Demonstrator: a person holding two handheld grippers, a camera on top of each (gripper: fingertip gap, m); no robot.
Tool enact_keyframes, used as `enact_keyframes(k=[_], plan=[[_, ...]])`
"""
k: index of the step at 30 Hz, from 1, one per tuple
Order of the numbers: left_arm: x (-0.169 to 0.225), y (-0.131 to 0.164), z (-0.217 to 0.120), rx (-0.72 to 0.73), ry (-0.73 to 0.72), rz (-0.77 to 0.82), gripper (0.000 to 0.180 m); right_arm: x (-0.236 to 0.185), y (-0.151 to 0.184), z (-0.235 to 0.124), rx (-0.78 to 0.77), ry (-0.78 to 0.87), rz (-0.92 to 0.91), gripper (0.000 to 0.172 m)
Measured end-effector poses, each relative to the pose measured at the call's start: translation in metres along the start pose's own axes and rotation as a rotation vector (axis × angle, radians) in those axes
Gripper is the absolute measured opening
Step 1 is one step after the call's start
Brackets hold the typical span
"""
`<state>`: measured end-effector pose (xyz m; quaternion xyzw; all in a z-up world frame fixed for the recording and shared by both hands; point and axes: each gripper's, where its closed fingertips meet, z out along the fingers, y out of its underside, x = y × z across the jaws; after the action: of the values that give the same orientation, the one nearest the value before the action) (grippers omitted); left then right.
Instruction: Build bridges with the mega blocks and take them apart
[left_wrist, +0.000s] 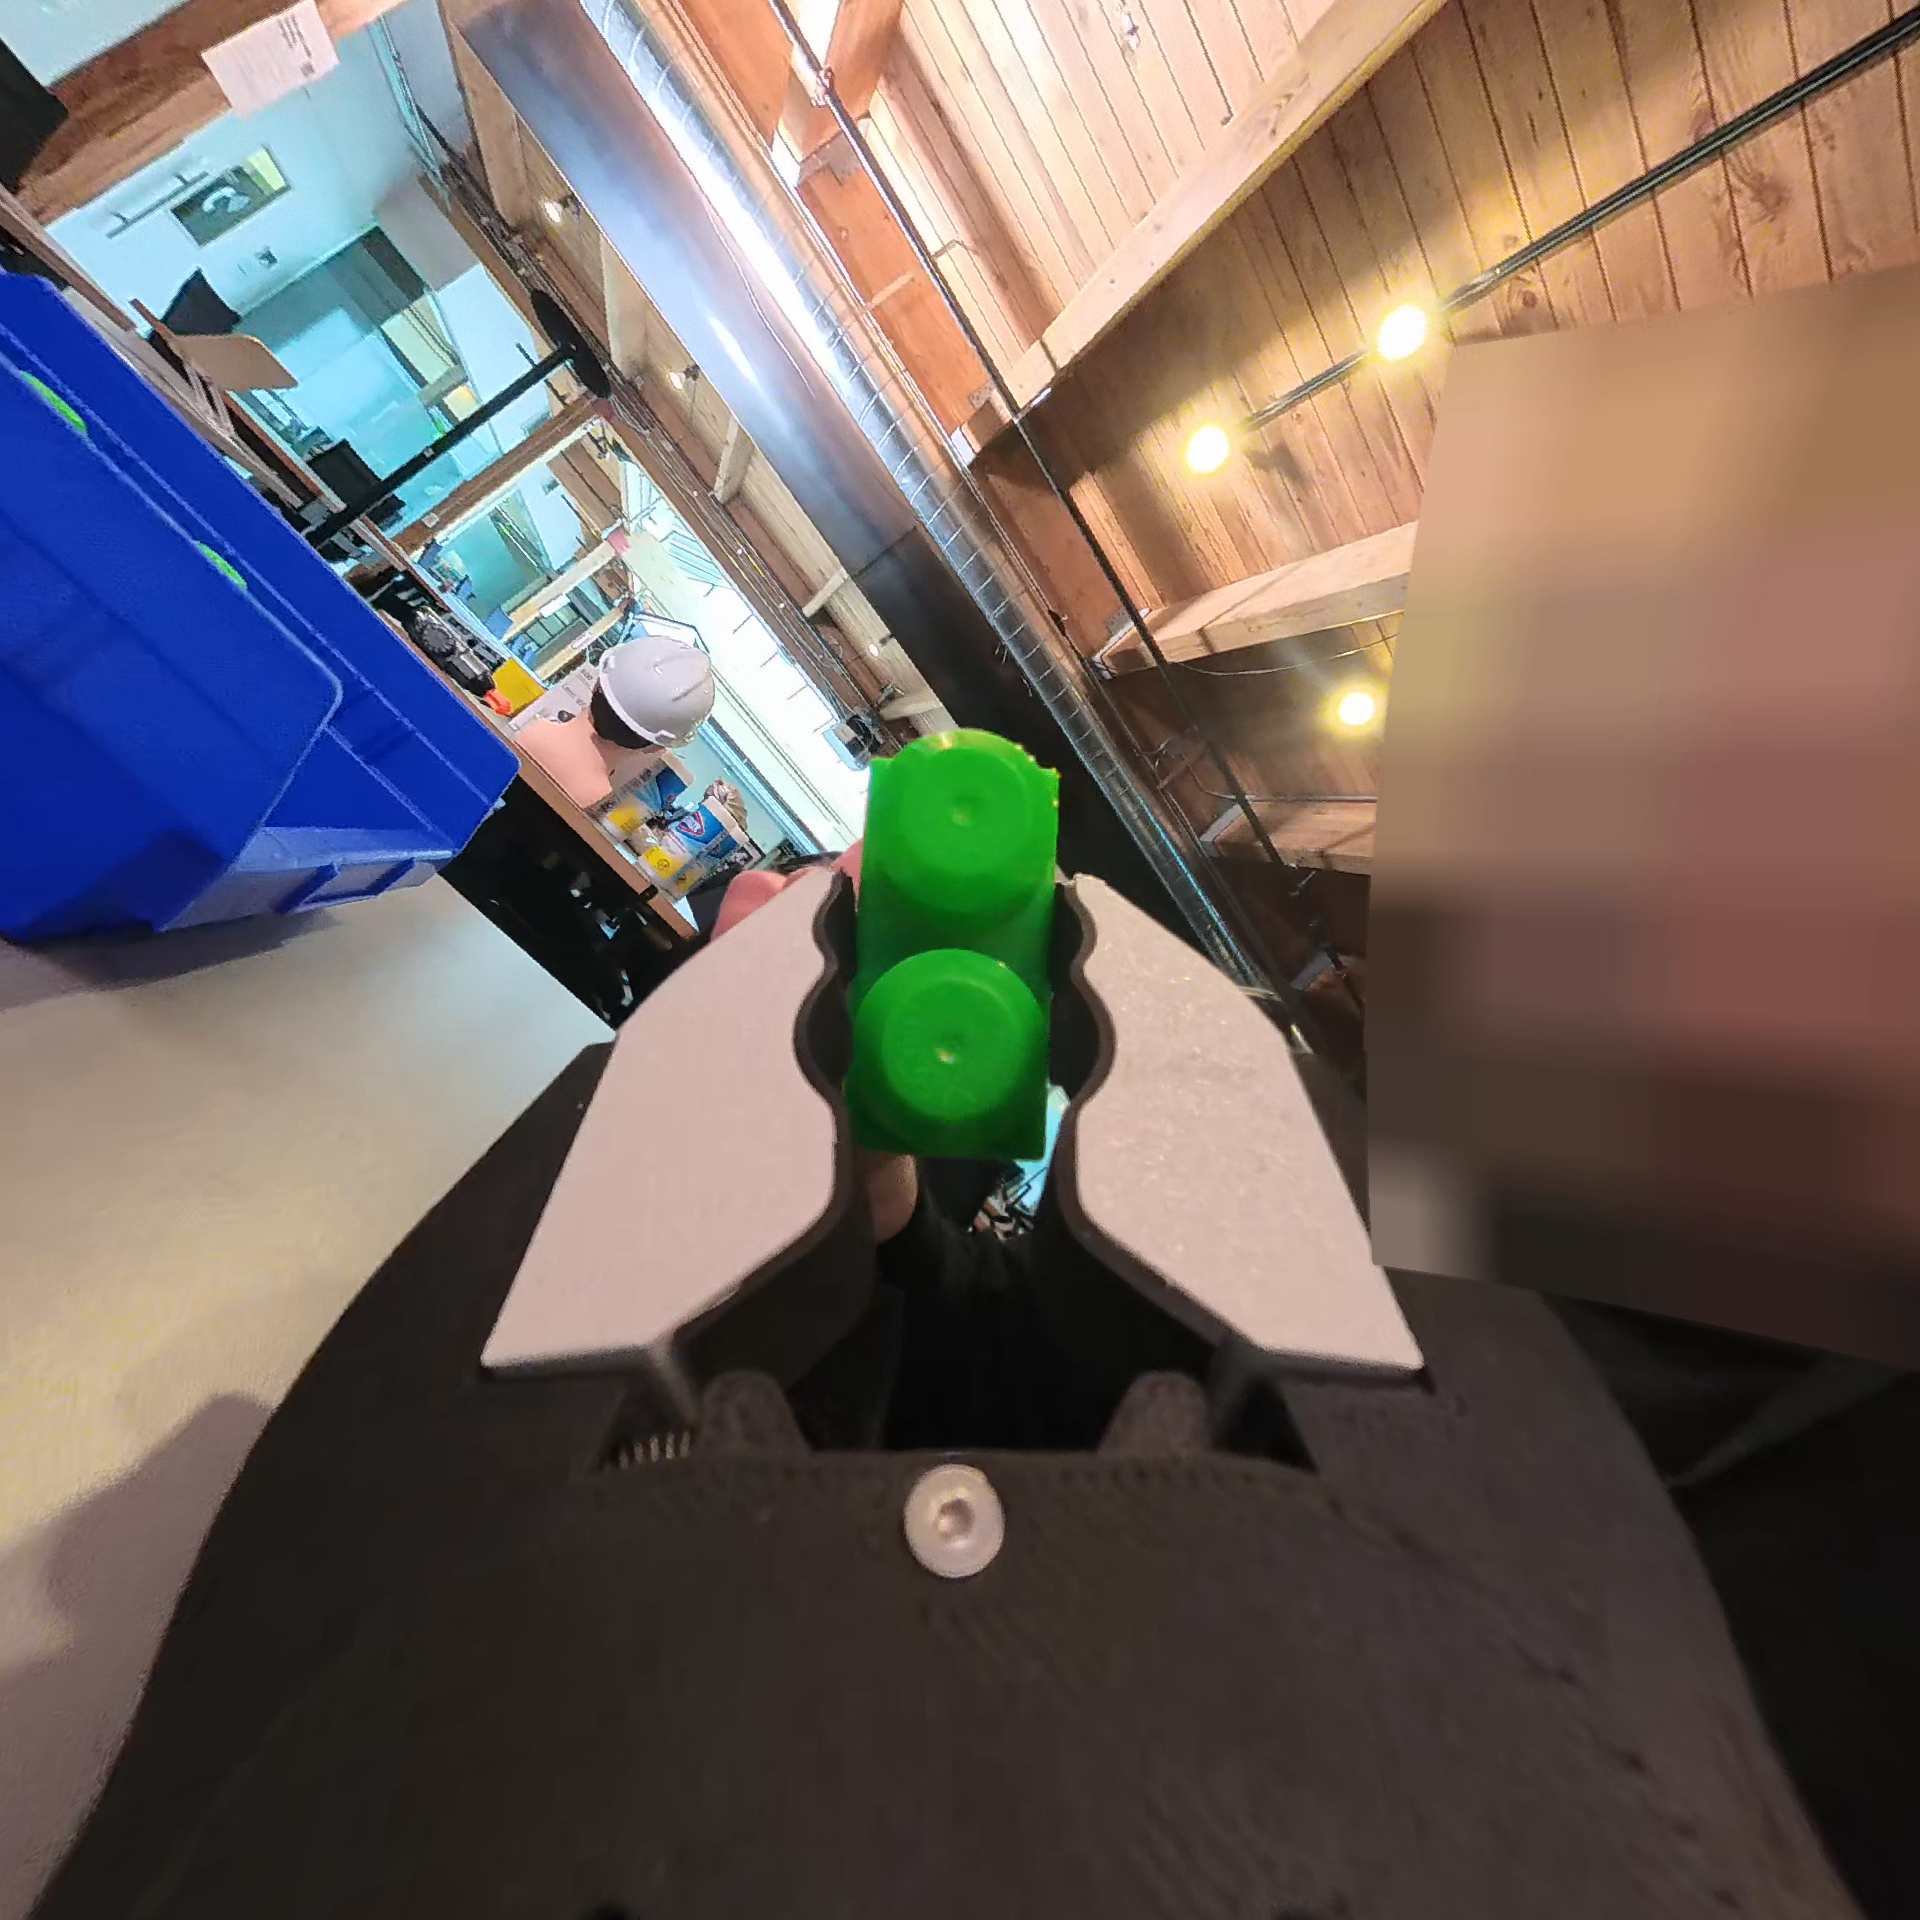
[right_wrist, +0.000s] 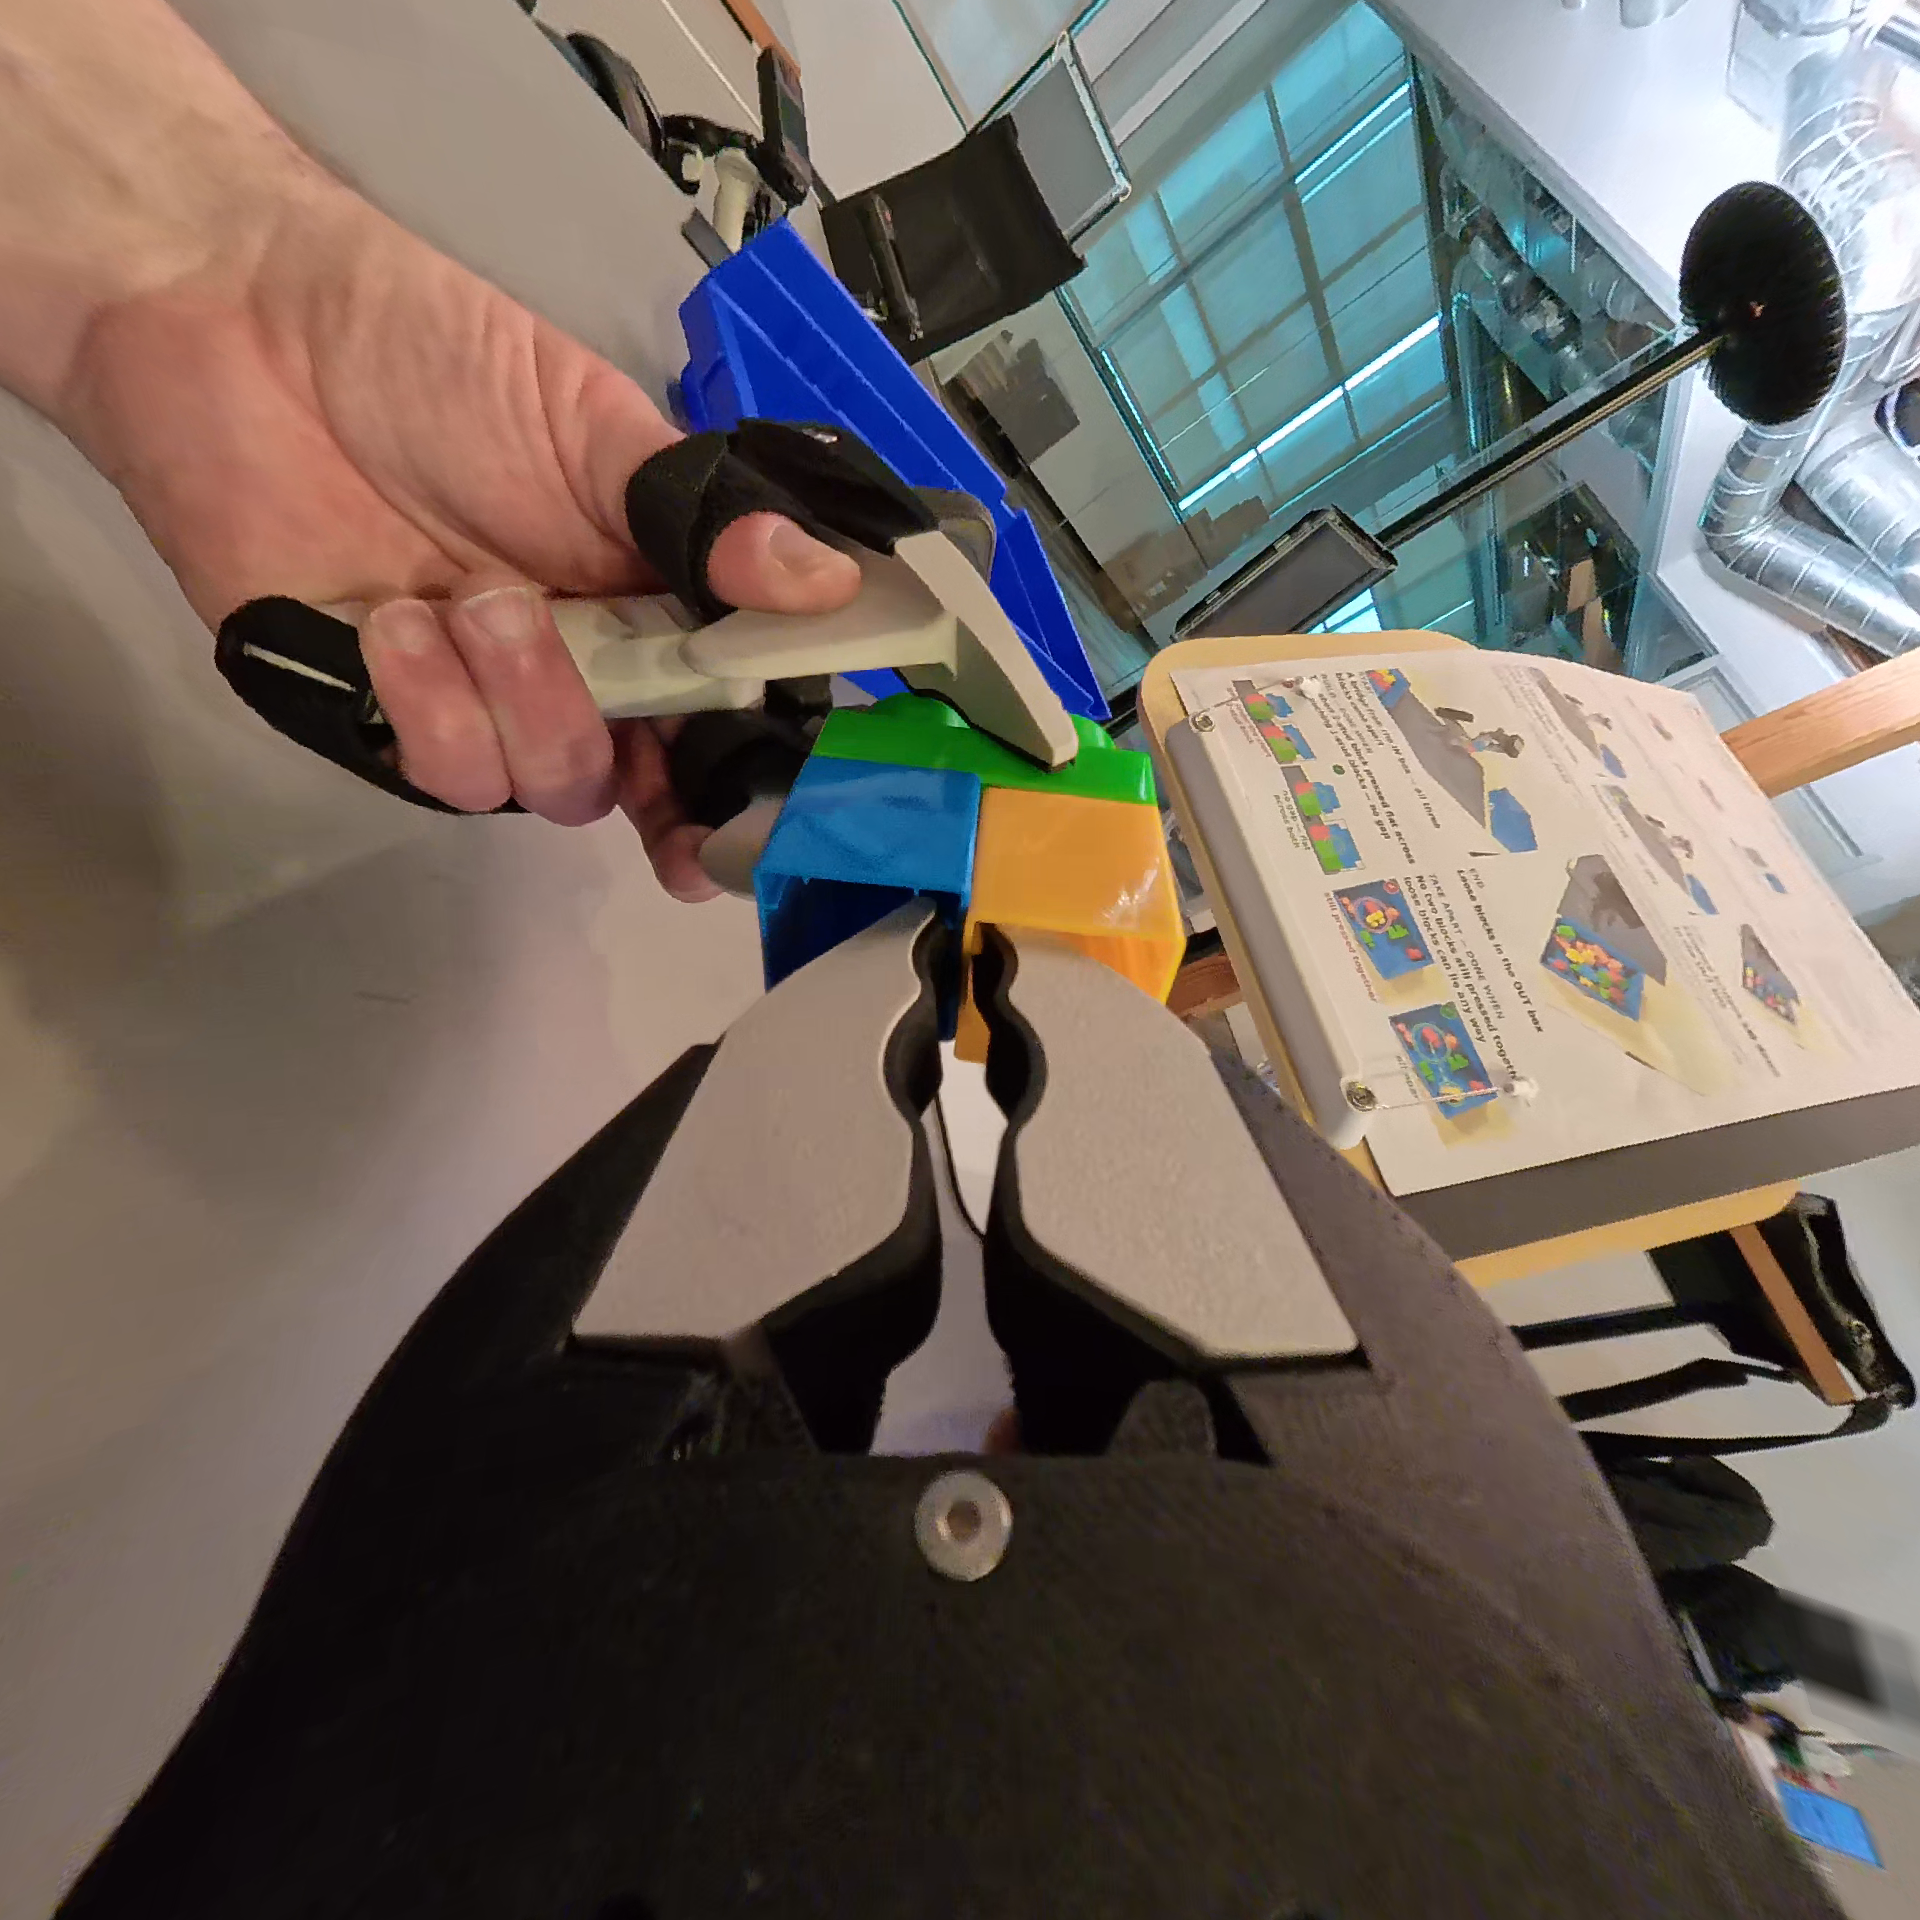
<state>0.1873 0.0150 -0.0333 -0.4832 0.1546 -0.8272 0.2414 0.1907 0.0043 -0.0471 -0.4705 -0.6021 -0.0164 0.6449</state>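
Note:
In the left wrist view my left gripper (left_wrist: 951, 894) is shut on a green two-stud block (left_wrist: 961, 821), with both pads pressed on its long sides and its studs facing the camera. In the right wrist view this green block (right_wrist: 894, 743) lies across a blue block (right_wrist: 873, 842) and an orange block (right_wrist: 1070, 862) as a small bridge, held in the air. A hand (right_wrist: 343, 416) holds the left gripper, and its upper finger (right_wrist: 987, 655) rests on the green block. My right gripper (right_wrist: 961, 930) is shut on the adjoining walls of the blue and orange blocks, at their open undersides.
A blue bin (left_wrist: 156, 644) stands on the pale table (left_wrist: 208, 1143) at the left; it also shows in the right wrist view (right_wrist: 862, 384) behind the bridge. A board with a picture sheet (right_wrist: 1558, 883) stands close on the right. A person in a white hard hat (left_wrist: 655, 681) is far off. My two grippers' fingertips are within a few centimetres of each other.

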Motion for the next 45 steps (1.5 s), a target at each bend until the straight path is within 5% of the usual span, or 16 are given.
enact_keyframes(k=[21, 34, 45], plan=[[-0.003, 0.007, -0.001, 0.048, -0.013, 0.027, 0.037, -0.004, 0.0, 0.004, 0.058, -0.065, 0.144, 0.004], [0.009, 0.03, 0.004, -0.177, 0.049, 0.036, 0.037, 0.006, -0.005, -0.013, 0.128, -0.072, 0.174, 0.004], [0.01, 0.028, 0.008, -0.125, 0.049, 0.087, 0.037, 0.012, -0.005, -0.012, 0.142, -0.053, 0.226, 0.005]])
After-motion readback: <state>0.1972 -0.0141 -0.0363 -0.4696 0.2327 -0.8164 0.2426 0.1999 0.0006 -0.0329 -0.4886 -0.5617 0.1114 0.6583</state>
